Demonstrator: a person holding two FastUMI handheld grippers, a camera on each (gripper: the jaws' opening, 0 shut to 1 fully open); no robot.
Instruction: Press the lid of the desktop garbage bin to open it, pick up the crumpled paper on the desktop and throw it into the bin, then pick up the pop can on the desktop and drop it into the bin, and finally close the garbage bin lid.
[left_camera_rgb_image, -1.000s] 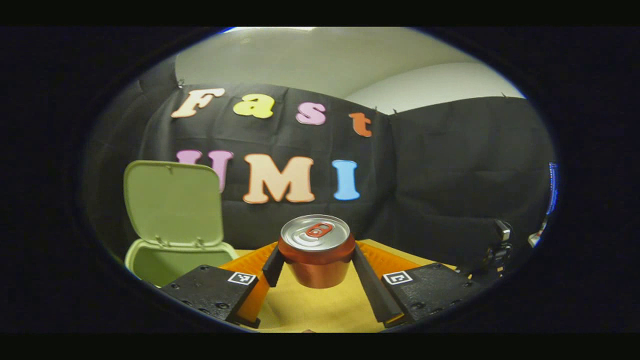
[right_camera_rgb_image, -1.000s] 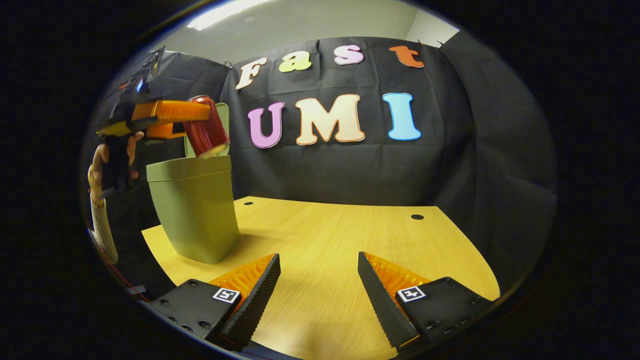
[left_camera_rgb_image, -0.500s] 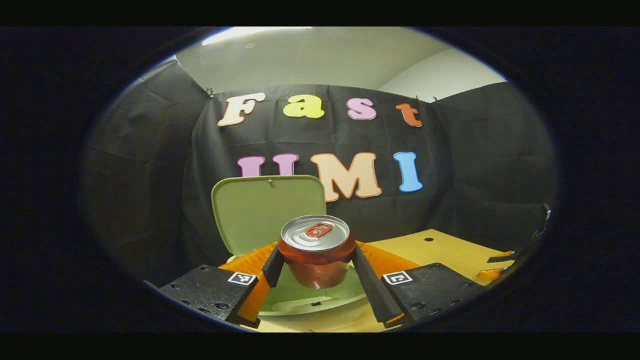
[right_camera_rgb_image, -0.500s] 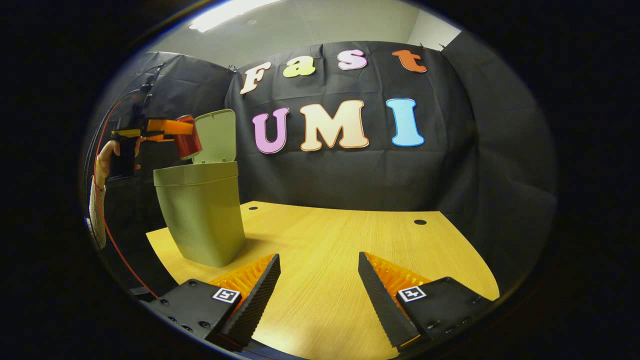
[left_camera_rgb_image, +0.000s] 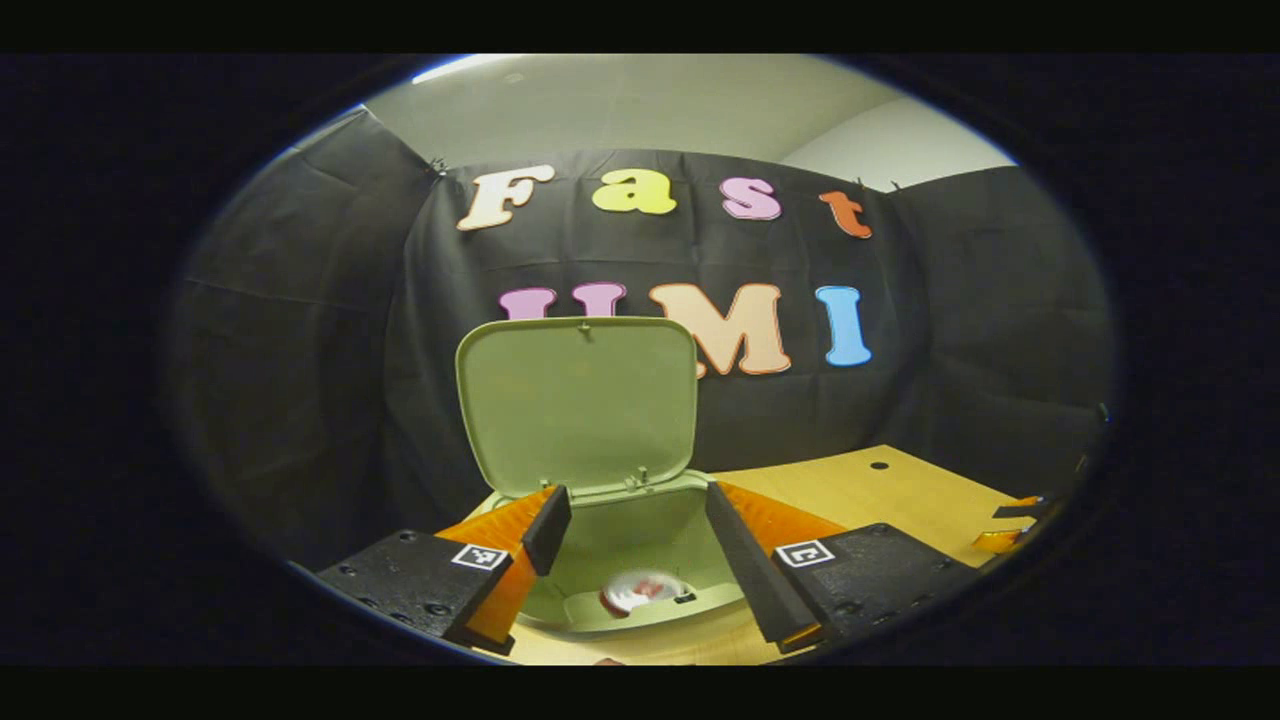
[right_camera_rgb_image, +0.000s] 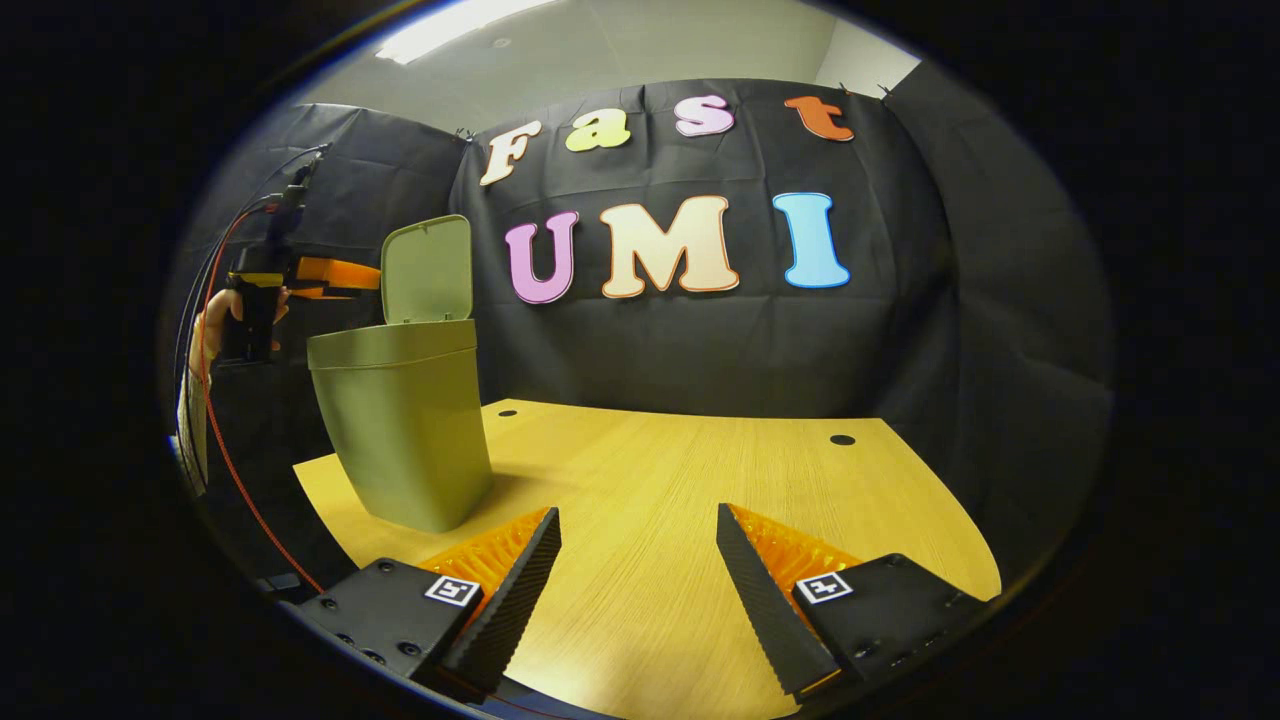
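Pop can (left_camera_rgb_image: 640, 592) lies inside the bin (left_camera_rgb_image: 640, 560); left gripper (left_camera_rgb_image: 638, 520) hangs wide, empty; the upright lid (left_camera_rgb_image: 578, 405) could be missed.

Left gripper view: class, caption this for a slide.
Open left gripper hovers over the open garbage bin, pop can lying inside.

Dim booth, overhead ceiling light (right_camera_rgb_image: 470, 25) — fisheye-warped edges
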